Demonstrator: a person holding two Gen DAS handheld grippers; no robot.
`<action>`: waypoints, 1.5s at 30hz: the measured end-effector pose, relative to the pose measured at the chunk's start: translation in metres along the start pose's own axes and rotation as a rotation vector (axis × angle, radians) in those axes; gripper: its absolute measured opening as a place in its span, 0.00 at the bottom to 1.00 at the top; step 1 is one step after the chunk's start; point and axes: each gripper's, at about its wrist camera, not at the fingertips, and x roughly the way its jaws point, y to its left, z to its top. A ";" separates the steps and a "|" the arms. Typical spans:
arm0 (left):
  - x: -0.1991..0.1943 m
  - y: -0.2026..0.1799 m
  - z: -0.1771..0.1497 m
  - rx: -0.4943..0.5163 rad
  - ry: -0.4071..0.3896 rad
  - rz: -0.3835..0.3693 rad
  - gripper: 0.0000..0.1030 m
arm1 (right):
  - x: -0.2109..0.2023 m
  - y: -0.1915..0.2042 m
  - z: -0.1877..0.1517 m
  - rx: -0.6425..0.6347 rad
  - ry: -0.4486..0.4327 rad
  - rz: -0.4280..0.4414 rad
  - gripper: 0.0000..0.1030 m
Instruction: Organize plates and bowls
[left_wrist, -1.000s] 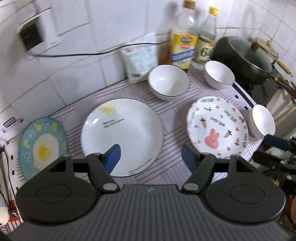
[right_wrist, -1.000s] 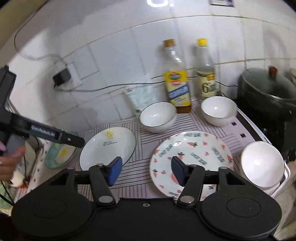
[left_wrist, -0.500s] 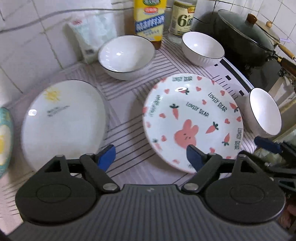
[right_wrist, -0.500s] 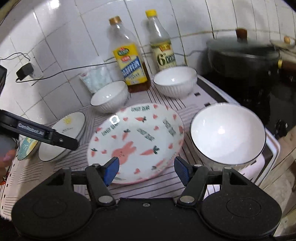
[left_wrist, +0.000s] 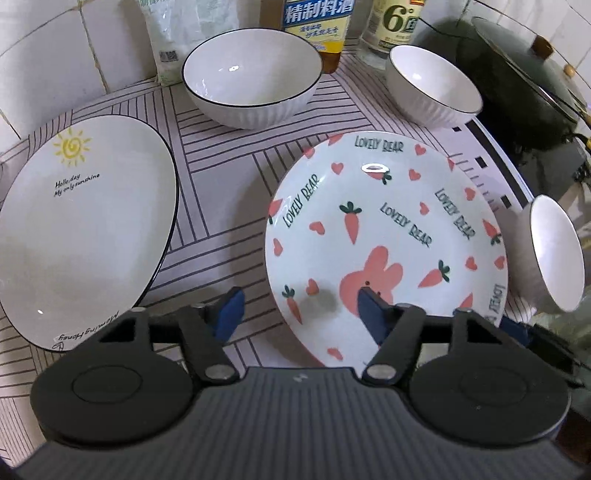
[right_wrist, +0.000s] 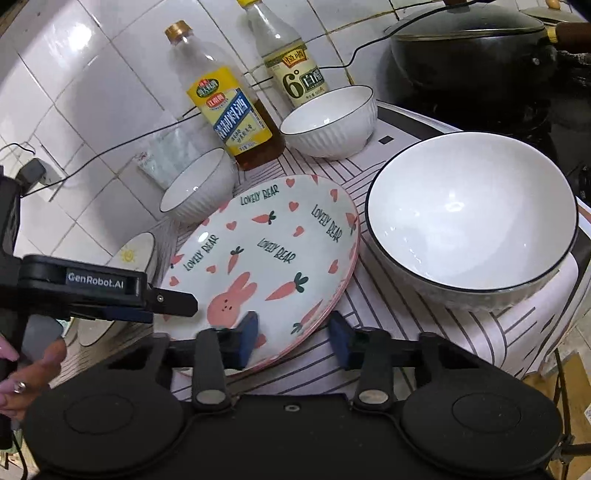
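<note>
While both grippers straddle the rim of the bunny plate (left_wrist: 384, 229), the step in hand looks like a two-sided lift of that plate. Left to right: the sun plate (left_wrist: 85, 229) lies flat at the left, well apart from the work. The left gripper (left_wrist: 299, 314) has one finger outside the bunny plate's near-left rim and one over its face; its jaws have just been closing, yet they stand spread and I see no pad pressing on the rim. The right gripper (right_wrist: 291, 334) brackets the near-right rim the same way, jaws just closing too, still apart from the china.

To do this well, each pad should seat square on the rim before any lift, and both sides should rise together so the plate stays level.

Room is tight on the right: the big bowl (right_wrist: 472, 210) sits just beside the plate, near the counter's edge where the mat (right_wrist: 388, 306) hangs over. Two more bowls (left_wrist: 251, 77) stand at the far side before the bottles (right_wrist: 229, 114). The clearest way out is up and leftward, toward the sun plate.
</note>
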 end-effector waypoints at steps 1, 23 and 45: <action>0.003 0.001 0.002 -0.005 0.006 0.004 0.53 | 0.002 -0.001 0.000 0.004 0.000 -0.008 0.32; 0.004 0.006 -0.001 -0.037 0.078 -0.054 0.30 | 0.007 -0.007 0.011 -0.012 0.070 0.019 0.23; -0.102 0.054 -0.050 -0.203 -0.065 -0.033 0.30 | -0.026 0.066 0.038 -0.320 0.088 0.239 0.24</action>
